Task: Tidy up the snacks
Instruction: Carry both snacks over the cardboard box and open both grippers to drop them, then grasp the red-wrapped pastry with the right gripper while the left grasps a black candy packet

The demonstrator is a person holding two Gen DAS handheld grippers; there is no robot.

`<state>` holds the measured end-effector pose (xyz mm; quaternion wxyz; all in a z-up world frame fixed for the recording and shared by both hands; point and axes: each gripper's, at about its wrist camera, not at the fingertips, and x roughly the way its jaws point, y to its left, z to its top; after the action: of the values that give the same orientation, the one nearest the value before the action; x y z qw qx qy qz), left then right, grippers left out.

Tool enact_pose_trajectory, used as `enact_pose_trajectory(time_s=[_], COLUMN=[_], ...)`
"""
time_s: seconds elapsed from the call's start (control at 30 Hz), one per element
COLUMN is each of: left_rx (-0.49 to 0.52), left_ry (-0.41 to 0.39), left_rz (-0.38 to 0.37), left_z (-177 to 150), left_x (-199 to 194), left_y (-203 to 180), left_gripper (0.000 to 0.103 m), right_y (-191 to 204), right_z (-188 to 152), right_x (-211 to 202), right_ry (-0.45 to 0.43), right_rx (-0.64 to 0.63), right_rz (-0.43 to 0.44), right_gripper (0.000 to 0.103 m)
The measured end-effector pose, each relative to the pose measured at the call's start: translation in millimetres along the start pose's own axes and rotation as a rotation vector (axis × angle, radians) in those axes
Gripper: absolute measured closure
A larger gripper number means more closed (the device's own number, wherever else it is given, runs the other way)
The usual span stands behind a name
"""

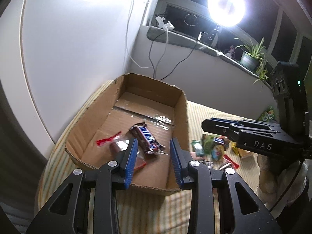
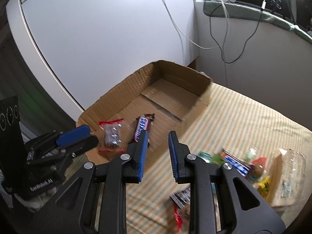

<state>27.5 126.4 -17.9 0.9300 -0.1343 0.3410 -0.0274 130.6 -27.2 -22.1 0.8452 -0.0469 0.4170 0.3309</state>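
Note:
An open cardboard box lies on a striped cloth. Inside it are a brown Snickers bar and a clear bag with red edges. My left gripper hovers over the box's near end, open, with nothing between its blue pads. My right gripper hangs to the right of the box, above its right wall. Its jaws are drawn in to a narrow gap with nothing in them. A pile of loose snacks lies on the cloth right of the box.
A clear plastic container stands at the far right on a pale block. White walls close in behind the box, with cables hanging down. A window sill carries a potted plant and a bright lamp. A hand holds the right gripper.

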Motion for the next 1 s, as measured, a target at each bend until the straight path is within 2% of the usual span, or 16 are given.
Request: enact_pose_trajectory(time_s=[0.13, 0.23, 0.27, 0.53, 0.67, 0.77, 0.83, 1.0], left_rx=[0.016, 0.034, 0.042, 0.100, 0.120, 0.126, 0.128, 0.137], left_ry=[0.010, 0.029, 0.038, 0.112, 0.153, 0.183, 0.195, 0.220], left_rz=[-0.030, -0.051, -0.060, -0.126, -0.132, -0.138, -0.142, -0.132], left_z=[-6, -13, -16, -32, -37, -40, -40, -40], left_x=[-1, 2, 4, 24, 40, 51, 56, 69], left_y=[-15, -29, -35, -72, -83, -86, -89, -93], left_gripper=[0.070, 0.070, 0.070, 0.070, 0.070, 0.070, 0.070, 0.070], right_y=[-17, -30, -36, -61, -63, -60, -56, -52], right_z=[-16, -31, -36, -76, -89, -95, -99, -103], right_x=[-16, -27, -32, -39, -35, -31, -26, -14], right_ry=[0.006, 0.014, 0.015, 0.094, 0.110, 0.112, 0.117, 0.131], right_rx=[0.001, 0.002, 0.006, 0.045, 0.027, 0.010, -0.018, -0.064], right_rz=[-0.026, -0.056, -0.066, -0.060, -0.061, -0.043, -0.044, -0.050], right_gripper=[0.078, 0.060, 0.058, 0.055, 0.037, 0.027, 0.024, 0.023])
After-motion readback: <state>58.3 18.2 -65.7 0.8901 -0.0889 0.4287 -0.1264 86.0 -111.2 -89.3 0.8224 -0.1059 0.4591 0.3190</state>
